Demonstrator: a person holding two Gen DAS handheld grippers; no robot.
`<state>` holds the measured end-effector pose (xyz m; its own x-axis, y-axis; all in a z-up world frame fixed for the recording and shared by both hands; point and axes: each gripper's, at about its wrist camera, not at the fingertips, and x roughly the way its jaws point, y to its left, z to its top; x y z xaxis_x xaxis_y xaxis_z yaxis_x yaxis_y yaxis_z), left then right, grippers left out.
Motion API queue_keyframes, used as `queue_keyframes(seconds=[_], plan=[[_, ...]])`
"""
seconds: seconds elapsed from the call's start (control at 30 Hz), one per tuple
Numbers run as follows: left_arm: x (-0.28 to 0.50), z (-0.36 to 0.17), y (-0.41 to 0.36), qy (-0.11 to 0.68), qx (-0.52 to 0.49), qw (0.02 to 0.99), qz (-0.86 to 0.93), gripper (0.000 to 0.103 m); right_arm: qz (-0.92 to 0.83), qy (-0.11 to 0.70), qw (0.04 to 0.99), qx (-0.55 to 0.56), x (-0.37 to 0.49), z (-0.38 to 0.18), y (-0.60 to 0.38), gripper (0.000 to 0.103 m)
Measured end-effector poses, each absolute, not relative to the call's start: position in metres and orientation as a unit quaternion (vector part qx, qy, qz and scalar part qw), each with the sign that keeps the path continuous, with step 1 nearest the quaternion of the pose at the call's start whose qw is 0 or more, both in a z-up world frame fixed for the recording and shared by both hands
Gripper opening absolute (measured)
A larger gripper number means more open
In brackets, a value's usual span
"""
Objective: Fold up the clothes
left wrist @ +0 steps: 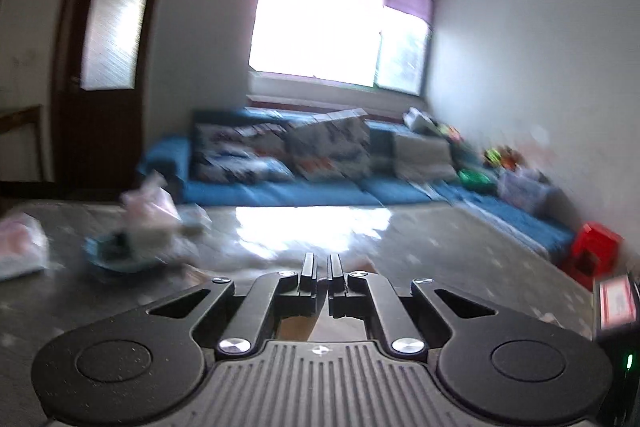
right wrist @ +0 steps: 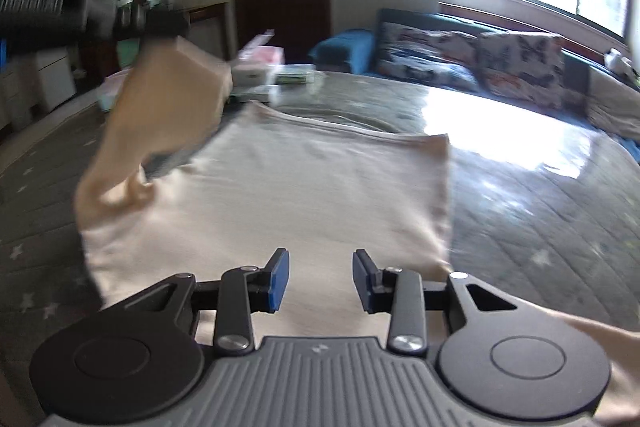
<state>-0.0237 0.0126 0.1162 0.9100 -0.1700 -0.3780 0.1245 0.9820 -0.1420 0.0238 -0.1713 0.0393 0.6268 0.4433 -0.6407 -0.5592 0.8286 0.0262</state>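
A beige garment [right wrist: 300, 195] lies spread flat on the grey quilted surface [right wrist: 520, 211]. Its left part [right wrist: 168, 95] is lifted and hangs from my left gripper [right wrist: 160, 23], which shows blurred at the upper left of the right wrist view. In the left wrist view the left gripper [left wrist: 322, 259] has its jaws nearly together, and a strip of beige cloth [left wrist: 296, 329] shows under them. My right gripper [right wrist: 320, 259] hovers over the garment's near edge. Its blue pads [right wrist: 280, 279] stand apart with nothing between them.
Plastic packets [left wrist: 148, 203] and a small blue dish [left wrist: 112, 255] lie on the surface's far left. Boxes [right wrist: 260, 67] sit beyond the garment. A blue sofa [left wrist: 280, 187] with patterned cushions runs along the far side under a bright window. A red box [left wrist: 592, 251] stands at the right.
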Motion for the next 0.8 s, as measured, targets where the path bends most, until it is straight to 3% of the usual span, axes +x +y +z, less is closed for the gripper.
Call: queue_keyframes(seconds=[0.27, 0.53, 0.8], plan=[[-0.018, 0.057, -0.027, 0.29, -0.013, 0.948, -0.13, 0.014, 0.238, 0.334, 0.91, -0.061, 0.032, 0.038, -0.206, 0.035], [-0.03, 0.042, 0.047, 0.318, -0.009, 0.947, -0.039, 0.014, 0.287, 0.358, 0.889, -0.008, 0.04, 0.036, -0.194, 0.035], [-0.06, 0.028, 0.1, 0.335, -0.025, 0.942, 0.019, 0.014, 0.308, 0.383, 0.871, -0.026, 0.047, 0.014, -0.154, 0.034]])
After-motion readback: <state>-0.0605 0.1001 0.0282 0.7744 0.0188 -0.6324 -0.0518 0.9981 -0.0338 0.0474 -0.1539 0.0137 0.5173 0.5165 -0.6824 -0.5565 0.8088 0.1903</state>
